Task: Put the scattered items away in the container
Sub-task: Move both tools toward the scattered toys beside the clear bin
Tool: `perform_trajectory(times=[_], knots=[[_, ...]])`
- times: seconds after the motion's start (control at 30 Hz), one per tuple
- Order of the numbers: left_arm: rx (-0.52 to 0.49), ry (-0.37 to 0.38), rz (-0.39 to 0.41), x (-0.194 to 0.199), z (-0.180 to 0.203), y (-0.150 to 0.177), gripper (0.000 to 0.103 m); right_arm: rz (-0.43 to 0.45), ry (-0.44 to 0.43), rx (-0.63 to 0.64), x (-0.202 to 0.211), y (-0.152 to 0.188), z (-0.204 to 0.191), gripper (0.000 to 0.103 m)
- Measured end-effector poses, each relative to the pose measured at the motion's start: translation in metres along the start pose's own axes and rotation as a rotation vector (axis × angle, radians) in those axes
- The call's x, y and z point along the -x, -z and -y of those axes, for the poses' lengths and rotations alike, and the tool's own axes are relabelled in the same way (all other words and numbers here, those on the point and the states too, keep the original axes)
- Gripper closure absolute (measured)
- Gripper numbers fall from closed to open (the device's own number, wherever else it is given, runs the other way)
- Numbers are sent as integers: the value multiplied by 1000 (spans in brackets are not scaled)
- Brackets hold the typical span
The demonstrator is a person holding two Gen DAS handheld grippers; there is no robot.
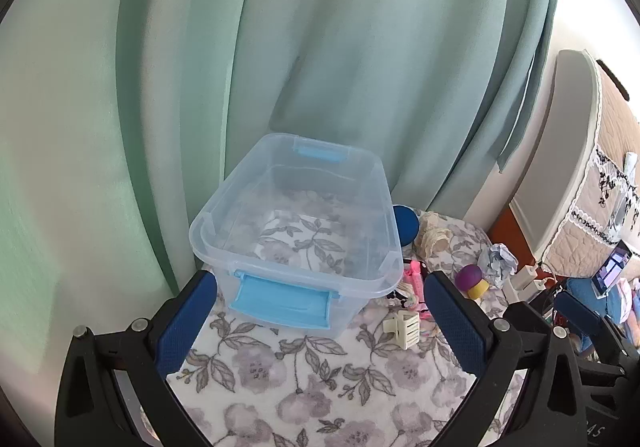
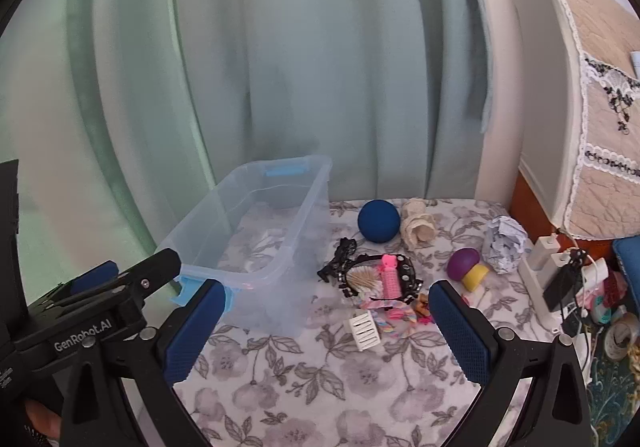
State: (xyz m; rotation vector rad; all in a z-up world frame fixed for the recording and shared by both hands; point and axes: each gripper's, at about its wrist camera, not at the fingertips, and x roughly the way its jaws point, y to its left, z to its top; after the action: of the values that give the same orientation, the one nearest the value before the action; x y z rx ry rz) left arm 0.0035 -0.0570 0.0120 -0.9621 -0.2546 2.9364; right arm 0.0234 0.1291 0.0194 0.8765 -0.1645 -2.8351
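- both claws wide apart, nothing held; left claw [image 1: 320, 323] faces the empty container [image 1: 296, 215] just ahead
- right claw [image 2: 326, 331] has the white clip [image 2: 365, 329] just ahead between its fingers; pink roller [image 2: 389, 274] and blue ball [image 2: 378, 221] further ahead
- clip looks light, stiff, slippery plastic; I'd pinch its flat sides

The container [image 2: 256, 231] is clear, faintly blue plastic with sky-blue latches, and it stands on a white cloth [image 2: 320, 387] printed with grey-mauve flowers and grey leaves, before pale green curtains [image 2: 280, 47]. To the right of the container lie a dark blue ball [image 2: 378, 222], a cream lace roll [image 2: 418, 227], a purple and yellow mushroom toy [image 2: 468, 267], a crumpled white paper [image 2: 505, 242] with blue-grey print, a pink hair roller [image 2: 388, 274] on a black studded band [image 2: 408, 271], and a white claw clip [image 2: 365, 328]. Both grippers, left [image 1: 320, 321] and right [image 2: 326, 327], are black with dark blue textured pads [image 2: 460, 331].
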Motion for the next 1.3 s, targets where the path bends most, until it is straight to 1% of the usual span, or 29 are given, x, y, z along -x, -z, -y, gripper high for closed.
perform_trajectory(times=[0.07,0.2,0.33,0.5,0.63,0.8,0.87,0.97,1.03,1.13,1.23,1.3], knots=[[0,-3,-5,-2,0,1,0,-2,-3,1,-2,1,-1,0],[0,-3,-13,-5,0,1,0,21,-2,1,-4,4,2,0],[-12,-6,-24,-10,9,1,0,37,8,-1,-4,5,12,0],[-46,5,-47,-23,35,3,0,54,14,-19,-5,9,40,0],[-85,20,-67,-34,61,4,0,26,-13,-76,-10,12,71,0],[-130,38,-83,-47,94,5,0,38,0,-122,-13,15,106,0],[-153,45,-84,-53,107,5,0,38,19,-145,-14,15,118,0],[-168,78,-83,-61,125,3,0,90,43,-172,-9,19,135,0],[-183,101,-73,-65,136,3,0,113,42,-186,-8,19,147,0],[-212,106,-61,-73,150,4,0,106,41,-202,-14,20,160,0],[-227,104,-89,-88,158,9,0,92,46,-198,-23,25,170,0],[-225,108,-116,-97,160,15,0,54,21,-216,-34,29,177,0]])
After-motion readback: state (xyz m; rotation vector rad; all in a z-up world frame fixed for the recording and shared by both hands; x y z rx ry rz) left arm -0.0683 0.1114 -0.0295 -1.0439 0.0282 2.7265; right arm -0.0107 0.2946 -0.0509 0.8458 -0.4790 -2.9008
